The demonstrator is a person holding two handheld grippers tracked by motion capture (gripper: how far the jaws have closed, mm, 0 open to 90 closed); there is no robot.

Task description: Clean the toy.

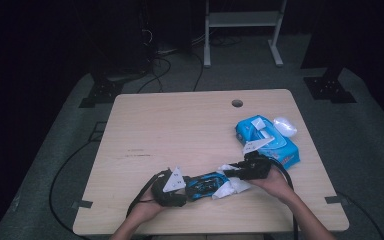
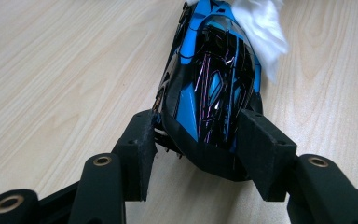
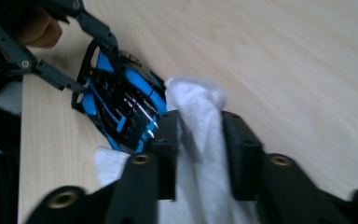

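Note:
A blue and black toy car lies near the table's front edge, and my left gripper is shut on its near end. In the left gripper view both pads press the sides of the car, with the left gripper around its tail. A white wipe drapes over the car's other end. My right gripper comes in from the right. Seen along the right gripper, the jaws stand apart and the wipe hangs loosely between them, next to the car.
A blue packet of wipes with its flap raised lies at the right of the wooden table, and a white oval object sits beside it. A cable hole is near the far edge. Cables trail off the front.

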